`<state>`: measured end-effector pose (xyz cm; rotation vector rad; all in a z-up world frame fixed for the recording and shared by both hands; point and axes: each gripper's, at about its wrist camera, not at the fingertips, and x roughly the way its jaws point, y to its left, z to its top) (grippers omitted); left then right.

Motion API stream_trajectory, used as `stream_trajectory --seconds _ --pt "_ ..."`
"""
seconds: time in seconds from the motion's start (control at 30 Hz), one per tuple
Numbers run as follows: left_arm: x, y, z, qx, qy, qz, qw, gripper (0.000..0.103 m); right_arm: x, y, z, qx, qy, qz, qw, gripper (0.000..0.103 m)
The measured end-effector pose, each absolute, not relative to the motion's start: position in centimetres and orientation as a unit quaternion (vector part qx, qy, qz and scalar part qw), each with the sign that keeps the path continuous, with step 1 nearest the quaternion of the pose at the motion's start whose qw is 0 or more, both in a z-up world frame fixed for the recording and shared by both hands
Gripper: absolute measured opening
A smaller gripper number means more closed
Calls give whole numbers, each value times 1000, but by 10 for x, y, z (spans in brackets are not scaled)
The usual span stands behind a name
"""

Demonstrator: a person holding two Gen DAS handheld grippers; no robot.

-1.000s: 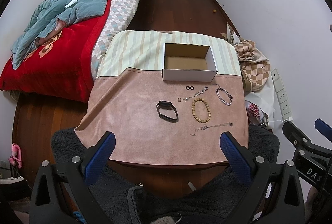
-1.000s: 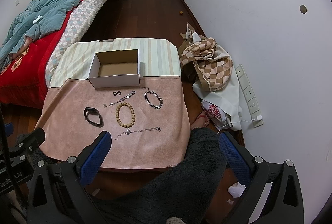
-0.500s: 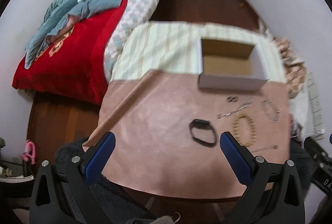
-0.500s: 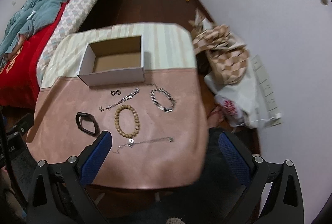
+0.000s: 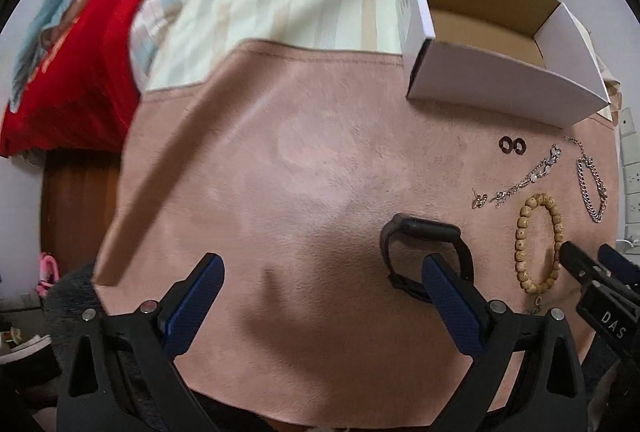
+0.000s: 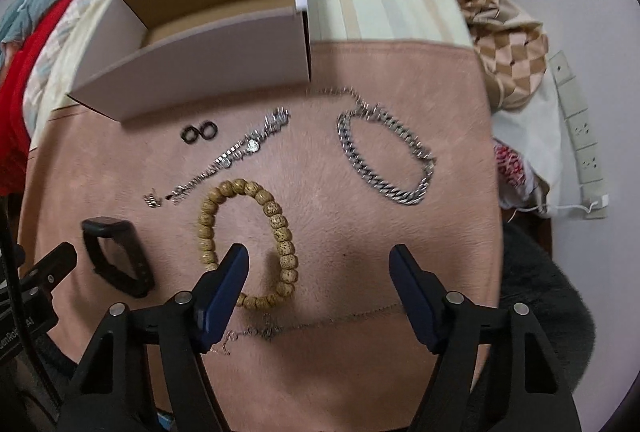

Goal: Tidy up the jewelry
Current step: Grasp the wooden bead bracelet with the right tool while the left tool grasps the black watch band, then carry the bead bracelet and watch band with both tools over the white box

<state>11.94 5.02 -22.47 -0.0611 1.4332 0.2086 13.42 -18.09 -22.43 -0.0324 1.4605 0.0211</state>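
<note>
The white cardboard box (image 5: 496,88) sits open at the far side of the desk (image 5: 304,168), straddling the seam where the pink cloth meets the striped cloth; its brown inside shows nothing in it, as far as either view reaches. All the jewelry lies outside it on the pink cloth. Just in front of the box are two small dark rings (image 6: 199,131) side by side, and beside them a slim silver chain bracelet (image 6: 236,152) laid diagonally. To the right lies a heavier silver curb-link bracelet (image 6: 384,156) in a loop. Nearer is the wooden bead bracelet (image 6: 252,244), with a black wristband (image 6: 118,256) to its left and a thin necklace chain (image 6: 320,324) closest to the desk edge.

The left hand-held gripper (image 5: 320,272) hangs with jaws spread wide, its right finger over the black wristband, holding nothing. The right hand-held gripper (image 6: 320,264) is also spread wide and empty, its left finger overlapping the bead bracelet.
</note>
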Motion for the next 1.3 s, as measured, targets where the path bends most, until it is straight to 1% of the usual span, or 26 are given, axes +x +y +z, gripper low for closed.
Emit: stream_trajectory --seconds 0.03,0.1,0.13,0.17,0.2,0.23,0.3,0.33,0.37,0.4,0.43,0.47,0.5,0.53,0.57,0.6,0.73,0.83,1.13,1.3 --pt "120 50 -229 -31 658 92 747 100 134 -180 -228 -14 669 11 743 74" --pt "120 49 -237 -38 663 83 743 90 134 -179 -235 -14 673 12 739 73" --pt "120 48 -241 -43 667 78 740 77 134 -179 -238 -12 675 13 737 72" --pt "120 47 -246 -49 672 71 736 68 133 -180 -239 -12 678 14 735 71" --pt "120 46 -251 -54 677 65 731 64 133 -179 -242 -14 679 14 734 71" --pt "121 45 -254 -57 680 61 729 54 134 -179 -243 -13 681 15 732 69" --pt "119 44 -255 -60 671 54 737 47 133 -178 -245 -15 683 15 730 67" --pt "119 42 -255 -56 668 52 741 39 132 -179 -243 -17 683 17 730 66" --pt "119 41 -255 -54 665 50 743 27 133 -180 -244 -18 682 17 731 66" --pt "119 41 -254 -55 663 47 745 21 133 -181 -244 -18 681 17 731 65" --pt "119 39 -253 -59 662 42 746 11 133 -182 -244 -21 680 15 733 60" --pt "118 39 -253 -59 661 40 747 7 133 -181 -243 -25 677 14 736 53" --pt "117 38 -251 -56 659 41 749 6 133 -181 -242 -29 673 13 739 48" --pt "116 37 -251 -52 655 41 753 5 133 -180 -241 -30 668 15 743 37" --pt "115 37 -250 -49 653 41 755 4 132 -178 -240 -32 665 17 746 20" --pt "115 35 -248 -48 652 40 756 4 132 -176 -239 -33 663 20 748 8" --pt "111 32 -239 -45 638 33 768 2 130 -177 -235 -10 661 35 749 9" --pt "107 31 -222 -42 626 25 779 2 127 -179 -223 11 649 46 759 9" --pt "119 33 -167 -60 590 2 805 2 122 -163 -159 38 599 85 796 9" --pt "145 29 -135 -66 566 -11 822 2 140 -163 -112 49 560 104 821 9"
